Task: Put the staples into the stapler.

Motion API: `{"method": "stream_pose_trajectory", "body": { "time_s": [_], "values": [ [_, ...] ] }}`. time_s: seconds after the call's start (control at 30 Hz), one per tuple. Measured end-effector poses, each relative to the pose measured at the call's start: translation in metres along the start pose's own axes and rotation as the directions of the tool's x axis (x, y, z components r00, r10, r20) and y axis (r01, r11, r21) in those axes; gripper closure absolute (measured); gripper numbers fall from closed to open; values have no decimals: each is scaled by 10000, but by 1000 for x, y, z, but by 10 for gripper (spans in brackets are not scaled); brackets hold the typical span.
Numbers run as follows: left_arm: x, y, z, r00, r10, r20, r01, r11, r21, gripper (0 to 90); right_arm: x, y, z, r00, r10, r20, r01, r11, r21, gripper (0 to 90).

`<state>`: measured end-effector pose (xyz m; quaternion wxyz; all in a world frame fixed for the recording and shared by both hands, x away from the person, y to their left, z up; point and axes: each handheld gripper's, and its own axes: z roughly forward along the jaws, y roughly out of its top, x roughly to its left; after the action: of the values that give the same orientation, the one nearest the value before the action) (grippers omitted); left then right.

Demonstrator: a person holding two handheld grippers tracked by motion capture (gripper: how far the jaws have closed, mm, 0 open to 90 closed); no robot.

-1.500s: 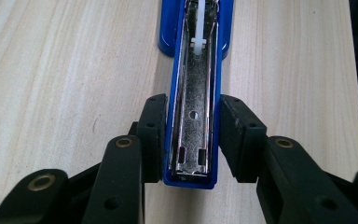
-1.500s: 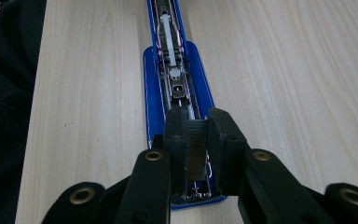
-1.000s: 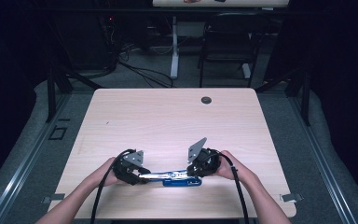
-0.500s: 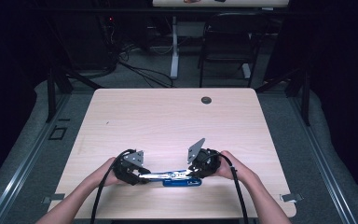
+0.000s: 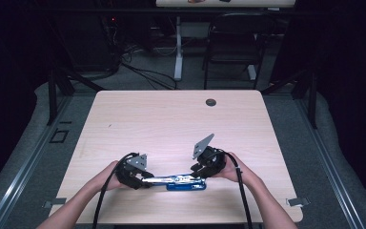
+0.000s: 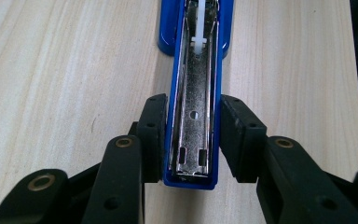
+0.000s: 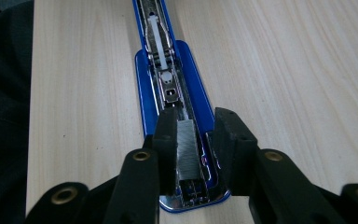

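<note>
A blue stapler (image 5: 178,181), swung fully open into one long line, lay flat near the bottom edge of the worktop (image 5: 171,124), at lower centre of the high view. In the left gripper view its open metal channel (image 6: 195,107) ran up the middle of the frame, and the left gripper (image 6: 192,140) stood clamped on the blue sides of that end, one pad pressing each flank. In the right gripper view a strip of staples (image 7: 188,149) sat in the channel at the stapler's other end, between the pads of the right gripper (image 7: 193,149). Its jaws had just been opening; the left pad lay against the strip, while the right pad seemed to stand slightly off it, though the angle made that hard to judge. In the high view both hands held the grippers facing each other along the stapler, left hand (image 5: 106,174) at lower left, right hand (image 5: 236,171) at lower right. A small dark disc (image 5: 211,102) sat near the far edge.
</note>
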<state>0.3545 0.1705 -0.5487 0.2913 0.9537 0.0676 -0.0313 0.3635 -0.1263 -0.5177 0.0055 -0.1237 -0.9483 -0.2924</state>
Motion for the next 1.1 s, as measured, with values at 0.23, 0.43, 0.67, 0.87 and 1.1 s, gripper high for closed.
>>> {"method": "stream_pose_trajectory", "body": {
  "time_s": [0.23,0.43,0.67,0.87,1.1],
  "values": [
    [0,0,0,10000,-14,-3,14,10000,-5,635,1,0,8,9996,-290,30,287,9967,756,720],
    [0,0,0,10000,-12,48,12,10000,33,635,2,-2,8,9987,-512,-76,517,9950,857,777],
    [0,0,0,10000,-7,15,7,10000,23,635,2,-5,3,9969,-778,-138,787,9941,742,781],
    [-1,0,0,9999,14,-159,-13,10000,72,635,3,-6,-2,9936,-1131,-14,1129,9911,707,782],
    [0,0,0,10000,-4,1,4,10000,52,635,0,-10,-6,9919,-1268,-21,1266,9886,821,782]
  ]
}}
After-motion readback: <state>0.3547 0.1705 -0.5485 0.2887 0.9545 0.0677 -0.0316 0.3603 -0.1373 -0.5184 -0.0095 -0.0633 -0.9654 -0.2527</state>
